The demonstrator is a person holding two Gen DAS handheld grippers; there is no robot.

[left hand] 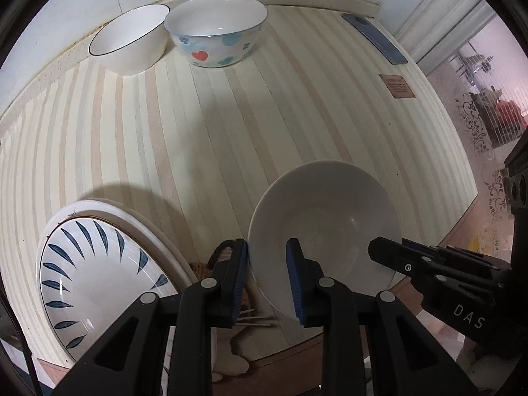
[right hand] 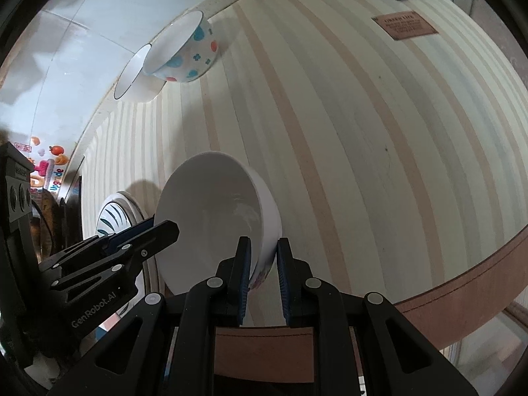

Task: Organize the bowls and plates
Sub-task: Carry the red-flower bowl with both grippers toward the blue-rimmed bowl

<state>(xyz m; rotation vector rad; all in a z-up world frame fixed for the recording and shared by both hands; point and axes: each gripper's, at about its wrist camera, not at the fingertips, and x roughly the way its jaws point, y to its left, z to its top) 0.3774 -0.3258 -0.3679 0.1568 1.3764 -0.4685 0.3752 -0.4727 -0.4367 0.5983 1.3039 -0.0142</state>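
A plain white bowl is held tilted above the striped table by both grippers. My left gripper is shut on its left rim. My right gripper is shut on its right rim; it shows in the left wrist view at the bowl's right edge. The same bowl fills the middle of the right wrist view. A plate with blue leaf marks lies on a white plate at the table's near left. A white bowl with a dark rim and a bowl with hearts stand at the far edge.
The striped table ends at a wall behind the bowls. A blue phone and a brown card lie at the far right. The table's brown front edge runs close under the grippers.
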